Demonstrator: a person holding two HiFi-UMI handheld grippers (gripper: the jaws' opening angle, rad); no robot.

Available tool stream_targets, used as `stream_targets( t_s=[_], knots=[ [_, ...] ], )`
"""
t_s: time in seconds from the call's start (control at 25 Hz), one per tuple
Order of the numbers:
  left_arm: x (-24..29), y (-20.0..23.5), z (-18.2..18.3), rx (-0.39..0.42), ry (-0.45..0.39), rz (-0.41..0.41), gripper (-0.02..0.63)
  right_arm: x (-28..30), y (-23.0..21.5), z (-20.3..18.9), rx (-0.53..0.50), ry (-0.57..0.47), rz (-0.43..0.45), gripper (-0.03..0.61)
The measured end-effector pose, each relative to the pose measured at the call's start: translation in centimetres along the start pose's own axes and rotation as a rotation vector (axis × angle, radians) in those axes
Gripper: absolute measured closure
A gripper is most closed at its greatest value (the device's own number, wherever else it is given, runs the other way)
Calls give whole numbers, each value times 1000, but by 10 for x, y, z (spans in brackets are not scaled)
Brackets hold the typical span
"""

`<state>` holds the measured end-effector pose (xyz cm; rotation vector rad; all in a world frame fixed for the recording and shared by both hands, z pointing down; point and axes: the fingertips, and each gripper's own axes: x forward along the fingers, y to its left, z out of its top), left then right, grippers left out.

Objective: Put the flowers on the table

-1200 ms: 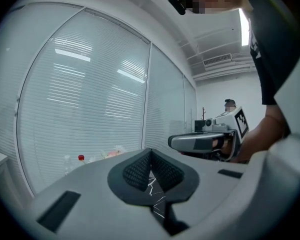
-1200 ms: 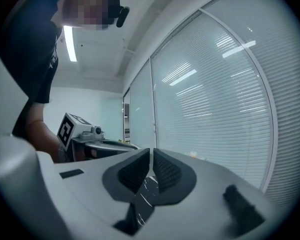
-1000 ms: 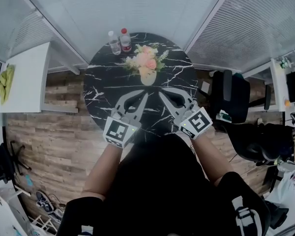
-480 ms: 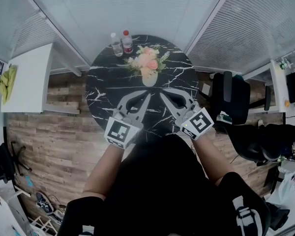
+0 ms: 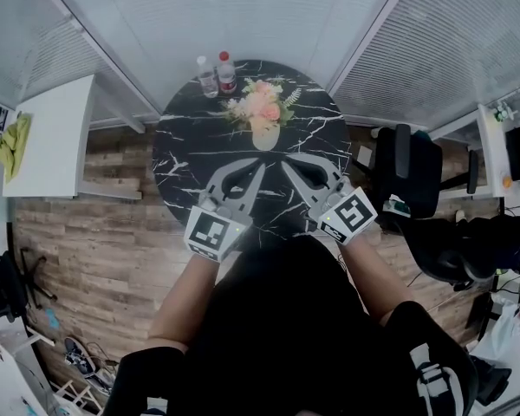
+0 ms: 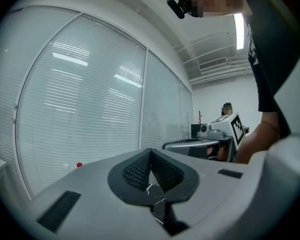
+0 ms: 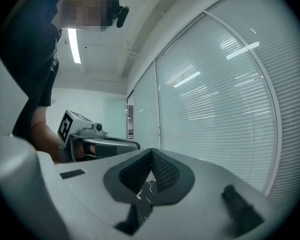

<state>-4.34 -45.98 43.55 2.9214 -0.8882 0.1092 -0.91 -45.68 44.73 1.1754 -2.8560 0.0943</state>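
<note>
A bunch of pink and peach flowers [image 5: 262, 104] in a cream vase [image 5: 264, 135] stands upright on the far half of the round black marble table [image 5: 178, 159]. My left gripper [image 5: 261, 168] and my right gripper [image 5: 286, 164] hover over the near half, tips angled toward each other just short of the vase and apart from it. Both are shut with nothing between the pads. In the left gripper view the ribbed pads [image 6: 140, 170] meet, and the right gripper [image 6: 210, 143] shows beside them. In the right gripper view the pads [image 7: 162, 171] also meet.
Two water bottles [image 5: 208, 77] [image 5: 227, 72] stand at the table's far left edge. A white side table [image 5: 48, 137] is at the left, a black office chair [image 5: 407, 176] at the right. Glass walls with blinds close in behind the table.
The head view has drifted slightly; the grippers, the flowers and the bottles keep their places.
</note>
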Motion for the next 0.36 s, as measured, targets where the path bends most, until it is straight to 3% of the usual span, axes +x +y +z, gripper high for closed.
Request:
stream_targets(
  t_s=[0.36],
  knots=[
    [-3,0,1,-2,-2,-1,601,1,3,1,-1,2,1,558]
  ],
)
